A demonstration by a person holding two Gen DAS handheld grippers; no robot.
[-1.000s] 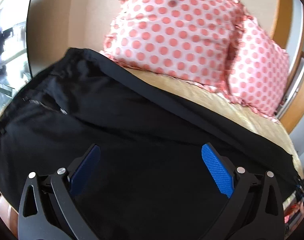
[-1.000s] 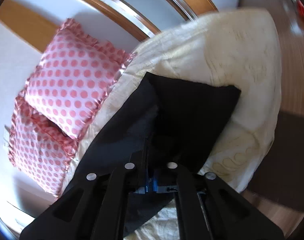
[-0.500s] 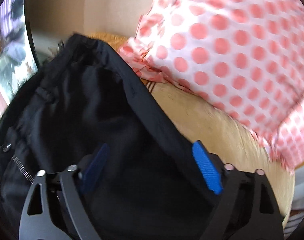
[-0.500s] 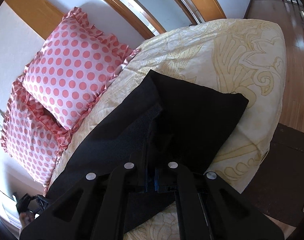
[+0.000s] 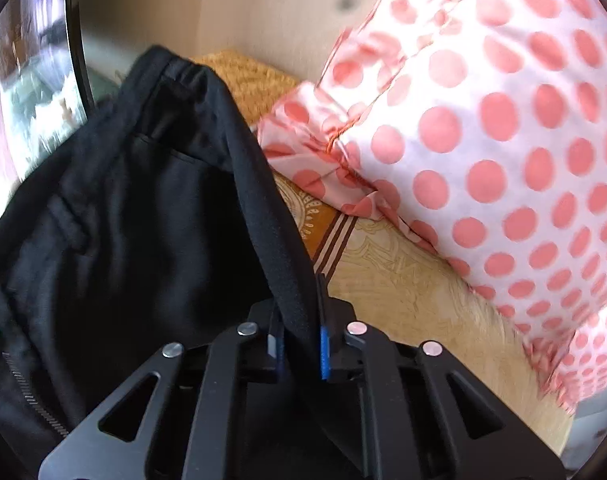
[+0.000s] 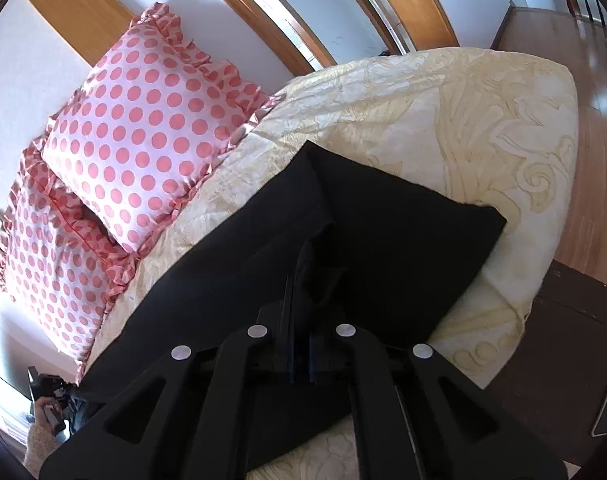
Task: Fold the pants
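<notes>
The left tool (image 5: pixel 299 344), whose blue pads stood wide apart over the cloth a second ago, has now closed on the outer edge of the black pants (image 5: pixel 115 216) near the waistband, with a ridge of fabric pinched between its fingers. The right tool (image 6: pixel 301 354) is clamped as before on the dark cloth further down the legs, where the lower part of the pants (image 6: pixel 383 240) already lies doubled over on the bed (image 6: pixel 443 120). With both ends now held, the garment looks ready to be lifted and brought over for the next fold; that is a judgement from the grips, not something shown. The pants lie lengthwise on the cream patterned bedspread, waistband toward the left wrist view's far corner, and a zip and a button show at the left edge of that view. Two pink polka-dot pillows (image 6: pixel 143 128) sit against the wall beside the garment; the nearer one (image 5: pixel 483 140) lies just beside the held edge, its ruffle close to the fabric, so a fold swung toward that side may brush it. The bed's rounded edge and the wooden floor (image 6: pixel 595 160) lie beyond the folded leg end, where loose cloth could slide off. A mirror (image 5: pixel 27 92) stands at the far left.
</notes>
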